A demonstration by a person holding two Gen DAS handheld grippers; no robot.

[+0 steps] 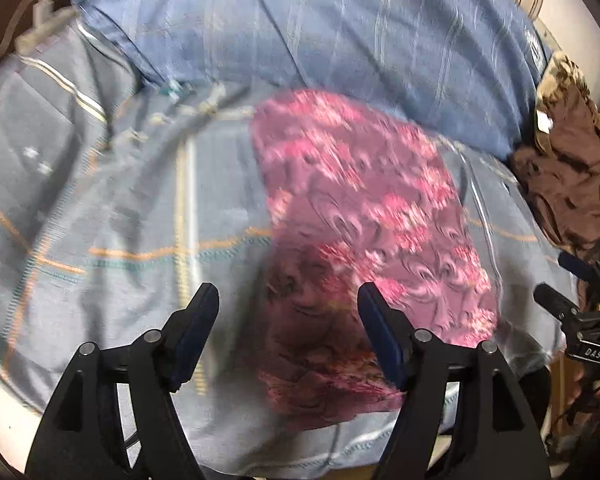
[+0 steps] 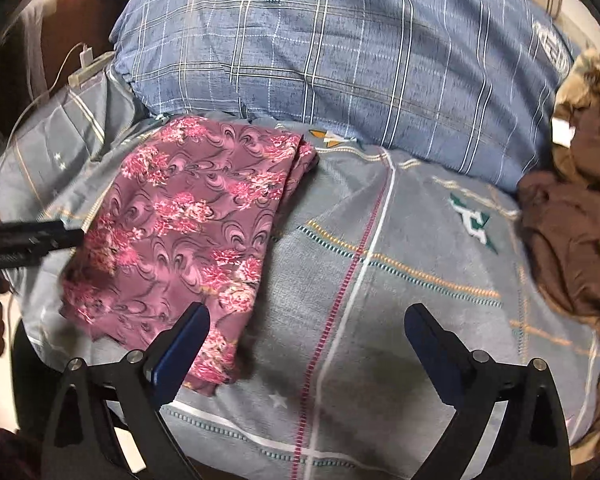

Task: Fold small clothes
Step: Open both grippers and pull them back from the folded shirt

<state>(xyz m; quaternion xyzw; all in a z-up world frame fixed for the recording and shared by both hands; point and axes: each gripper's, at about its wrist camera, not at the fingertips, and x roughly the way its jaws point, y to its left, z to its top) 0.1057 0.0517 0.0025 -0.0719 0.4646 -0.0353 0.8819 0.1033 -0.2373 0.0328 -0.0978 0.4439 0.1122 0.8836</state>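
Nearby, brown clothes point(image 2: 572, 232) apparently crowd the pink garment point(image 2: 188, 232).

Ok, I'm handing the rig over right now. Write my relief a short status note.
Left gripper: open, empty, above the near end of the pink floral garment.
Right gripper: open, empty, over the grey bedspread, just right of the garment.
Garment lies flat as a folded strip in front of the blue plaid pillow.
Left: probably the brown clothes crumpled at the right edge.
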